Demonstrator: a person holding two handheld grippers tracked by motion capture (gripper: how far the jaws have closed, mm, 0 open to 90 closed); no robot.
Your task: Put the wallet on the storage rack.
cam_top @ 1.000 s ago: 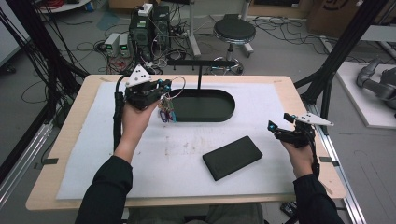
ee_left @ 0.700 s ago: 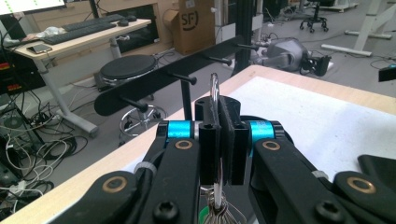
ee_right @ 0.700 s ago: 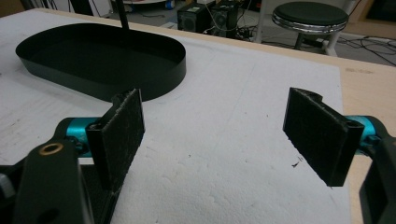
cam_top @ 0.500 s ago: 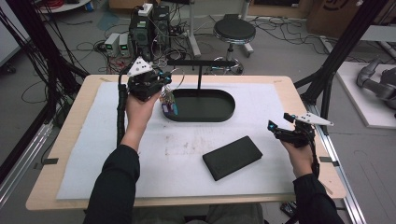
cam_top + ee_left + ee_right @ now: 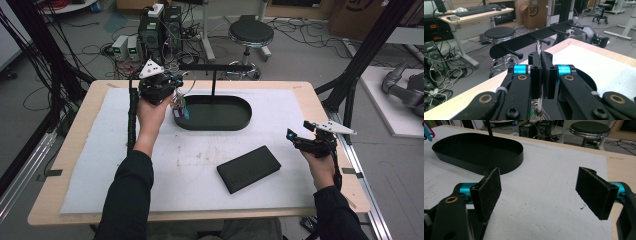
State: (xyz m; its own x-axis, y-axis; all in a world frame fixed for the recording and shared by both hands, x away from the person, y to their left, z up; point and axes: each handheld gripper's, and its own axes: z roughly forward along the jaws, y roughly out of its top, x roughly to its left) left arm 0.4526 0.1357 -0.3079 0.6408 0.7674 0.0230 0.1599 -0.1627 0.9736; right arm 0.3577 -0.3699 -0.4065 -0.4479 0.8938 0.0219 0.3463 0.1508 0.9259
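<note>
The left gripper (image 5: 172, 95), at upper centre-left of the high view, has its jaws clamped on a metal key ring (image 5: 538, 48), from which a bunch of coloured keys (image 5: 180, 109) hangs over the left end of the oval black tray (image 5: 240, 122). In the left gripper view the ring rises between the closed jaws, just below the black peg rack (image 5: 524, 42), near its pegs (image 5: 514, 53) but not yet hooked on any. Judged from this, the pickup is done; what seems left is hanging the ring on a peg. The right gripper (image 5: 300, 140), at the right edge of the counter (image 5: 325, 107), is spread wide and holds nothing, its pads (image 5: 489, 192) hovering over the white mat (image 5: 100, 150). A flat black case (image 5: 248, 169) lies lower centre, well apart from both grippers. Open room lies above the tray; the rack's post (image 5: 214, 82) stands at the tray's far rim, a likely obstruction.
</note>
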